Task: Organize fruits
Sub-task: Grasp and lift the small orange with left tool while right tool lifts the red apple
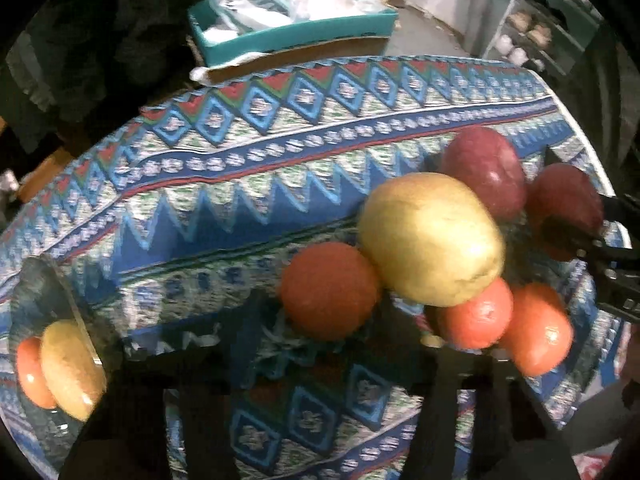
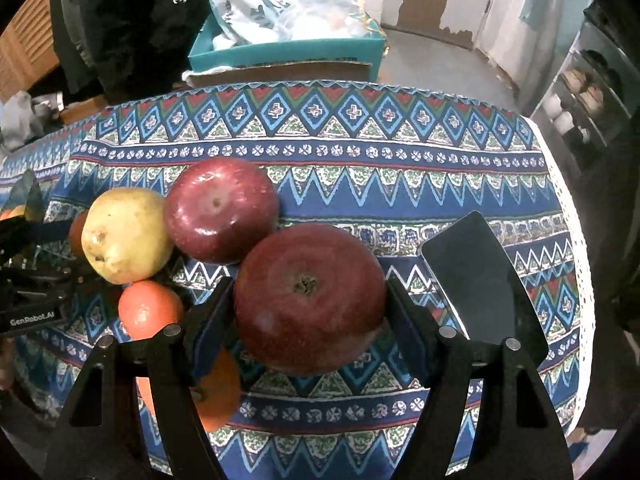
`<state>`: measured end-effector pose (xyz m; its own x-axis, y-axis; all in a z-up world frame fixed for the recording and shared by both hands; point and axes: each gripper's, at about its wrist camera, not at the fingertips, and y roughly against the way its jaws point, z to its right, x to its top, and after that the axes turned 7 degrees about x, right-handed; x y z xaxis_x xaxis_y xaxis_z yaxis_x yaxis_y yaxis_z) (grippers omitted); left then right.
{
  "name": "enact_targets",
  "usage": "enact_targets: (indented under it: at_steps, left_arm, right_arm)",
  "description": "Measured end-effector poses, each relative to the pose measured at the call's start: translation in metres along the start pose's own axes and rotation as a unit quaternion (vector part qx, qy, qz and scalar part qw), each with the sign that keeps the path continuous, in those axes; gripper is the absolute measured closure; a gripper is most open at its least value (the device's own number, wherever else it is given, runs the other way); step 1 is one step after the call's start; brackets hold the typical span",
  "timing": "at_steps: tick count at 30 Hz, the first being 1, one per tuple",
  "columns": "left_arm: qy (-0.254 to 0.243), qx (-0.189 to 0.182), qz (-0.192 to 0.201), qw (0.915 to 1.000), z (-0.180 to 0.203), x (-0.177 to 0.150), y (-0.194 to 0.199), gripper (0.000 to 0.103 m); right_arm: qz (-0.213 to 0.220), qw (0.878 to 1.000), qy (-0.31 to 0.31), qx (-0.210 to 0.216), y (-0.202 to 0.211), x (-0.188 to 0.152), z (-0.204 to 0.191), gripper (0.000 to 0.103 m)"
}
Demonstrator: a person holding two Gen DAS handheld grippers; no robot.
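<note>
left tool (image 1: 320, 360): closed, tilted down | right tool (image 2: 310, 304): clamped, tilted down

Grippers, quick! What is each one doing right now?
Left gripper: shut, holding nothing I can see.
Right gripper: fingers closed on a red apple.

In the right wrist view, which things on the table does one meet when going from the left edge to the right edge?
Left tongs → yellow pear → far red apple → near red apple, between the right tongs' fingers → dark phone. The oranges overlap the others, so they are left out.
</note>
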<state>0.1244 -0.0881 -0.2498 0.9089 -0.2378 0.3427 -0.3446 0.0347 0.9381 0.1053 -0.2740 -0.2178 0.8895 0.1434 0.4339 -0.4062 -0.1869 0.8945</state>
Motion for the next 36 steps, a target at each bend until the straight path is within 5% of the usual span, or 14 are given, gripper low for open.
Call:
enact_targets:
  at_steps: [12, 36]
  left_arm:
    - [0.01, 0.014, 0.014, 0.9997, -0.004, -0.009, 0.017, 0.058]
    - [0.039, 0.005, 0.109, 0.9933, -0.018, -0.015, 0.115, 0.058]
  right_arm:
    - [0.023, 1.0, 0.019, -0.011, 0.017, 0.003, -0.012, 0.029]
    - [0.105, 0.993, 0.053, -0.002, 0.086, 0.015, -0.043, 0.029]
